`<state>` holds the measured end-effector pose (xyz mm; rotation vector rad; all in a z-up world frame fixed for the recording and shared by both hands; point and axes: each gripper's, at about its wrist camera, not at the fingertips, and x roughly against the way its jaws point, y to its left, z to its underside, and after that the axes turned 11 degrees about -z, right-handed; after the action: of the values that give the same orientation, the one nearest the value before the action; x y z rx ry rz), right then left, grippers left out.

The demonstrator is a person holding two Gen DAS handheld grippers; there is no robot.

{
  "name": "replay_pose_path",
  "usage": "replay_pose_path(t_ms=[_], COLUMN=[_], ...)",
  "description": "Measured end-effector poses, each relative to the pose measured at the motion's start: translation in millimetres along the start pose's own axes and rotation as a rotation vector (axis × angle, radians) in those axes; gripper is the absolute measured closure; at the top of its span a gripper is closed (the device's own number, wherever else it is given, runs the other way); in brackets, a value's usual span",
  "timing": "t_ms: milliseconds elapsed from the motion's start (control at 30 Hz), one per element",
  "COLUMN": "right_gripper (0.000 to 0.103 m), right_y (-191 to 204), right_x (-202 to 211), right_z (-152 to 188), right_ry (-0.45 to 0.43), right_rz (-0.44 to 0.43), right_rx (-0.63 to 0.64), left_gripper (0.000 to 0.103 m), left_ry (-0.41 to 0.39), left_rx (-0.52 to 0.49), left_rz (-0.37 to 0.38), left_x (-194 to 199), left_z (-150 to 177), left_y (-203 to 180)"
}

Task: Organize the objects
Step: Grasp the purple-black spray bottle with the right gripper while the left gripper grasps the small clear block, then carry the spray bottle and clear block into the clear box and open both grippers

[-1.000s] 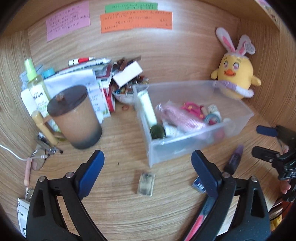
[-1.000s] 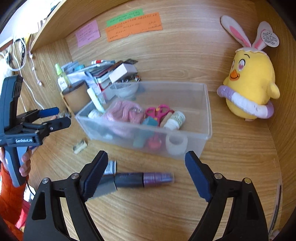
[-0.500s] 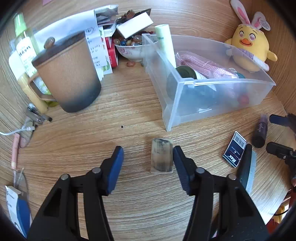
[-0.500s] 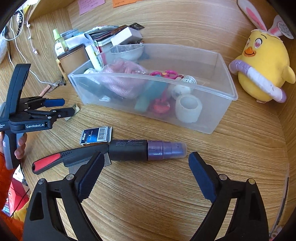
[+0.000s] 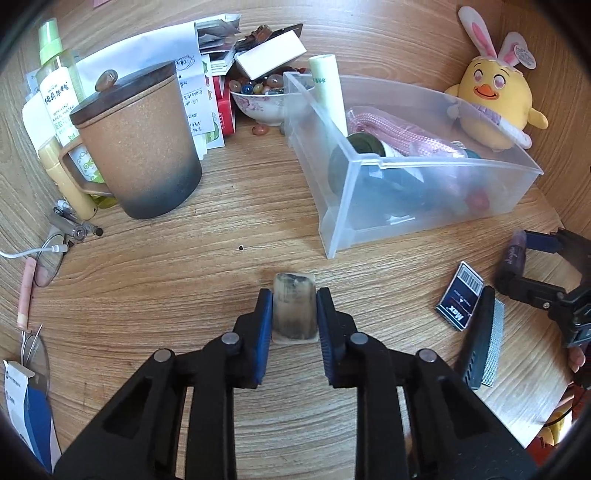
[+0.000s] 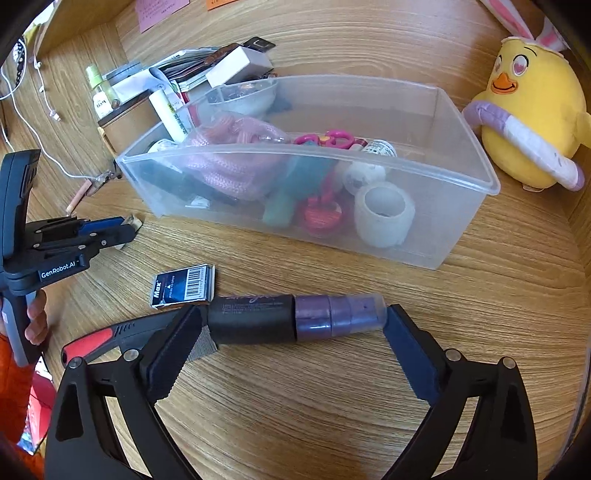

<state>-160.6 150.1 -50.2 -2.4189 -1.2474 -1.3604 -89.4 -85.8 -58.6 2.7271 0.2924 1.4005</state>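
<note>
I see a light wood-grain table (image 5: 155,280) filling both views, its grain bent into arcs by the lens. Behind it stands a back wall (image 6: 332,33) of the same wood. A side wall (image 5: 554,74) of matching wood closes the right, so the table sits in a nook. In the right wrist view a pink note (image 6: 159,9) and an orange note (image 6: 219,3) are stuck on the back wall, and a wooden shelf edge (image 6: 74,33) runs above at upper left. Daylight lies soft and even over the wood.
</note>
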Motion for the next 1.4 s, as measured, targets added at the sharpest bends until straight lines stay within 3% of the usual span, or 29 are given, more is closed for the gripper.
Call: replay_pose_path(t_ms=[33,333,667,833,1167,1400], right_gripper=[0.013,0.013,0.013,0.013,0.013,0.013], right_y=[2.0,12.0,12.3,4.7,-13.6,-23.1], right_x=[0.2,20.2,64.2,74.1,75.2,54.2], right_z=[0.2,-0.7,-17.3,-33.3,-68.5,-91.8], right_ry=[-0.003,-0.06,-0.216,-0.272,-0.305,-0.251], right_rz=[0.009,0.021,0.036,0.053,0.039,0.014], right_rx=[0.014,0.074,0.09,0.074,0.029,0.015], left_gripper=[0.08,0.08,0.08,0.08,0.08,0.08], left_ry=[-0.005,-0.083,-0.208,-0.235,-0.243,-0.221], left_rx=[0.001,0.014,0.038,0.049,0.06,0.049], left_rz=[0.003,0.038,0.076,0.084,0.106,0.111], left_x=[2.1,31.5,67.0,69.4,62.8,49.4], left_z=[-0.3,-9.8,-33.4,-48.2,-76.7,-93.0], left_y=[-0.5,-4.1,-10.7,-13.4,-20.8,-32.6])
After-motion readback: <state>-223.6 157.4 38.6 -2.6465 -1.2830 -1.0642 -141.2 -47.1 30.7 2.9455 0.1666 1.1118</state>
